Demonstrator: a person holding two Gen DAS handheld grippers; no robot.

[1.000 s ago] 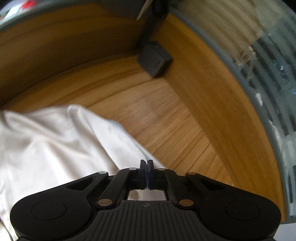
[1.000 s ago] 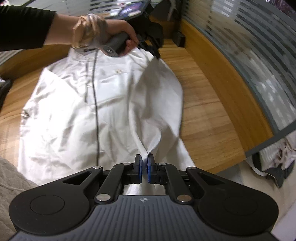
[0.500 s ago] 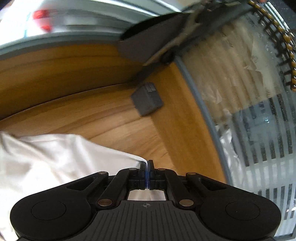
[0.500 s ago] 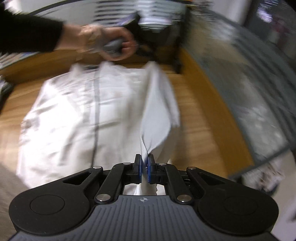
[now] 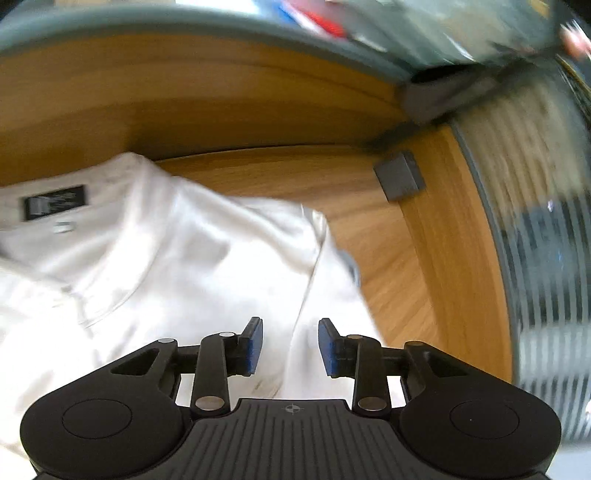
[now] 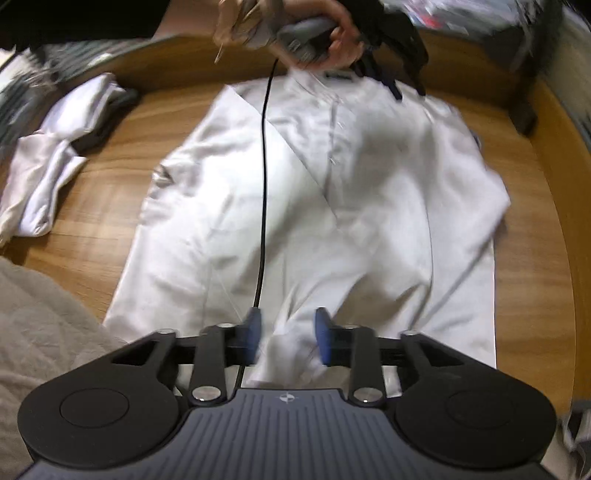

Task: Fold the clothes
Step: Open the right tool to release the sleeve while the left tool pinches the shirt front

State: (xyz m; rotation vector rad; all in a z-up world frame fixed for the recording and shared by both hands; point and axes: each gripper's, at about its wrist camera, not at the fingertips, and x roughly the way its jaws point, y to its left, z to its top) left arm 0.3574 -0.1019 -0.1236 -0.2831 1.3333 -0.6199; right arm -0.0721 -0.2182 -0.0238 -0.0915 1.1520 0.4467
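A white shirt point(image 6: 332, 206) lies flat on the wooden table point(image 6: 92, 236), its right side folded in over the body. In the left wrist view its collar and black label point(image 5: 55, 206) sit at the left. My left gripper point(image 5: 290, 345) hovers over the folded shoulder with jaws opening; cloth lies below them, not pinched. In the right wrist view that same left gripper point(image 6: 393, 86) is near the collar, held by a hand point(image 6: 325, 33). My right gripper point(image 6: 288, 334) is over the shirt's hem, jaws opening, with a loose fold between the pads point(image 6: 253, 328) and not pressed.
A second white garment point(image 6: 48, 166) lies bunched at the table's left. Beige cloth point(image 6: 44, 314) fills the lower left. A black cable point(image 6: 264, 184) runs across the shirt. A dark grey box point(image 5: 400, 179) stands by the raised wooden rim point(image 5: 461, 258) at the far right corner.
Both grippers were shut on the shirt's right edge and carried it leftward over the body. Both now stand open and the cloth has dropped onto the shirt.
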